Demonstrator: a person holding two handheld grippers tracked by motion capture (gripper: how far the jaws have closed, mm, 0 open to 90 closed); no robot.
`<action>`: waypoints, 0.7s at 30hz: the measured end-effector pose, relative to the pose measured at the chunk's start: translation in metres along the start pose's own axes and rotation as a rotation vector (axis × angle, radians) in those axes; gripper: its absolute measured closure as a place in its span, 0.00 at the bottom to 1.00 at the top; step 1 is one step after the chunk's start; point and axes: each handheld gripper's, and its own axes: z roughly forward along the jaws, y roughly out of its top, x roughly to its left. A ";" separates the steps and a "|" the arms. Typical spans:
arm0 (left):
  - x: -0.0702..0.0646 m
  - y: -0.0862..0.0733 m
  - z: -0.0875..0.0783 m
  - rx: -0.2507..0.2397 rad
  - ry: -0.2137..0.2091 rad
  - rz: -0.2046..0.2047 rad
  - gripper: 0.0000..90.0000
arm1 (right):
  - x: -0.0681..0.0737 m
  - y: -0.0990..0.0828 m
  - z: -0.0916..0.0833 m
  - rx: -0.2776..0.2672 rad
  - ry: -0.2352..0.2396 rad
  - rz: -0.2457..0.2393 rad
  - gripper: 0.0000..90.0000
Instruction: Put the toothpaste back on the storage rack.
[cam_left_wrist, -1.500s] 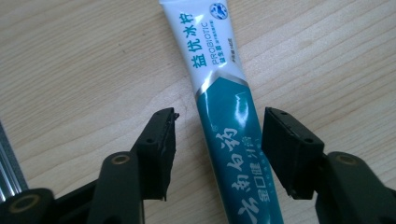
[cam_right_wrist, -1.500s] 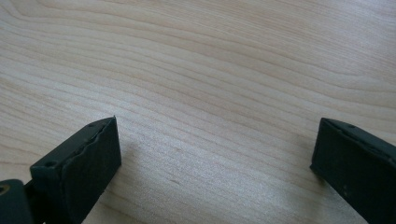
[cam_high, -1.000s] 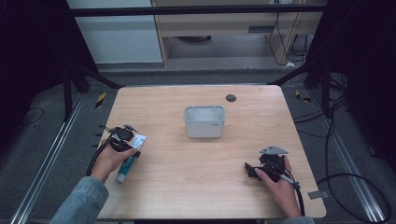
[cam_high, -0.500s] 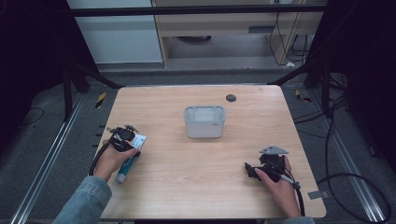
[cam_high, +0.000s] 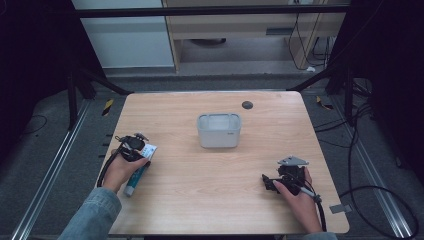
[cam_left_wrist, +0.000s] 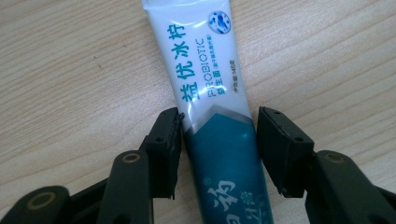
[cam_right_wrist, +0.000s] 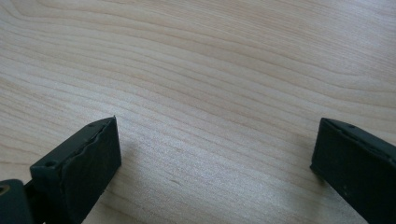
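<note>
At the near left of the wooden table (cam_high: 190, 175), the left gripper (cam_left_wrist: 218, 140) sits over a white-and-teal toothpaste tube (cam_left_wrist: 212, 93) lying flat on the wood; its jaws straddle the tube with one pad touching the tube's edge and the other standing just clear, so the grip is not closed on it. At the near right, the right gripper (cam_right_wrist: 212, 154) rests with its jaws spread wide over bare wood. A translucent grey container (cam_high: 219, 130) stands mid-table, with a small dark disc (cam_high: 247, 105) beyond it near the far edge.
</note>
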 end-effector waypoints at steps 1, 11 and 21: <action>0.000 0.000 0.000 0.001 -0.002 0.001 0.57 | 0.000 0.000 0.000 0.001 0.000 -0.001 0.02; 0.001 0.002 0.001 0.019 -0.017 0.002 0.62 | 0.000 0.000 0.000 0.000 0.000 0.000 0.02; 0.000 0.002 0.002 -0.003 -0.021 -0.009 0.70 | 0.000 0.000 0.000 0.000 0.000 0.000 0.02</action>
